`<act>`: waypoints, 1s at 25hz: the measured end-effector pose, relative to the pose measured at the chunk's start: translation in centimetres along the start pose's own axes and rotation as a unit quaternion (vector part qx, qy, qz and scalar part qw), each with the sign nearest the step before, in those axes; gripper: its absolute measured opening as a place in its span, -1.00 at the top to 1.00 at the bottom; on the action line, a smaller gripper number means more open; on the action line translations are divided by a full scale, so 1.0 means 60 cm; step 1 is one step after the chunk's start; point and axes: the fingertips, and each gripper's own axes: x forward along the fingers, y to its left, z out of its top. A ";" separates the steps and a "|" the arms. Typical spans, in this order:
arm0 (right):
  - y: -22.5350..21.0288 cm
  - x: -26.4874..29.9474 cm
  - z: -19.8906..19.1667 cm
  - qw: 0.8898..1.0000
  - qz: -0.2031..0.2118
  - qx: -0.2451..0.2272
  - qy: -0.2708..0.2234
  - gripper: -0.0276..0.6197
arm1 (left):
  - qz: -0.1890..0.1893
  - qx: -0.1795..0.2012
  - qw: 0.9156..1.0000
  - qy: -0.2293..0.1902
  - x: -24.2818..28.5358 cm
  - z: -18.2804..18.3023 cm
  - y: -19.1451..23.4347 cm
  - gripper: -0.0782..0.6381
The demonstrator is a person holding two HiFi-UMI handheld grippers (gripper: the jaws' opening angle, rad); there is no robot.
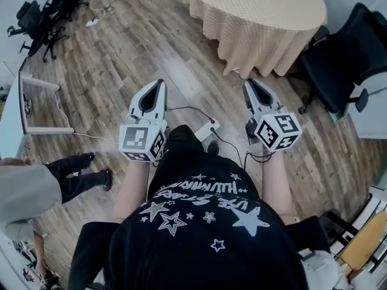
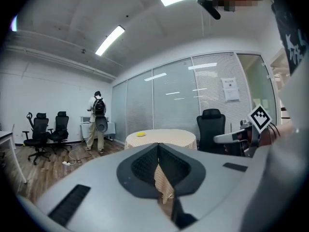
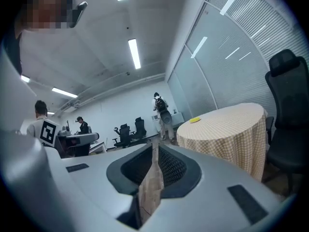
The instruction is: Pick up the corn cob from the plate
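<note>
Both the left tongs [image 1: 159,83] and the right tongs [image 1: 248,83] are clenched on nothing, held out over the floor [image 1: 121,53], well apart from the tabletop [image 1: 260,5]. The corn cob [image 2: 140,134] shows only as a small yellow patch far off on that tabletop, too small to tell from its plate. Tongs that arrive clenched would likely shove the cob off the plate, and a round cob probably rolls. The cable [image 1: 193,109] just ahead of the person [image 1: 199,222] could trip the approach. The chair [image 1: 347,53] crowds the right side.
</note>
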 end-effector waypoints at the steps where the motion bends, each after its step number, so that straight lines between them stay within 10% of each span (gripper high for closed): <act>1: -0.005 0.003 0.001 1.000 0.003 0.004 0.000 0.75 | 0.005 0.001 1.000 0.002 0.001 0.001 0.003 0.76; 25: -0.119 0.200 0.030 0.999 -0.036 0.016 0.026 0.75 | -0.037 -0.012 0.999 0.006 0.249 -0.020 0.123 0.76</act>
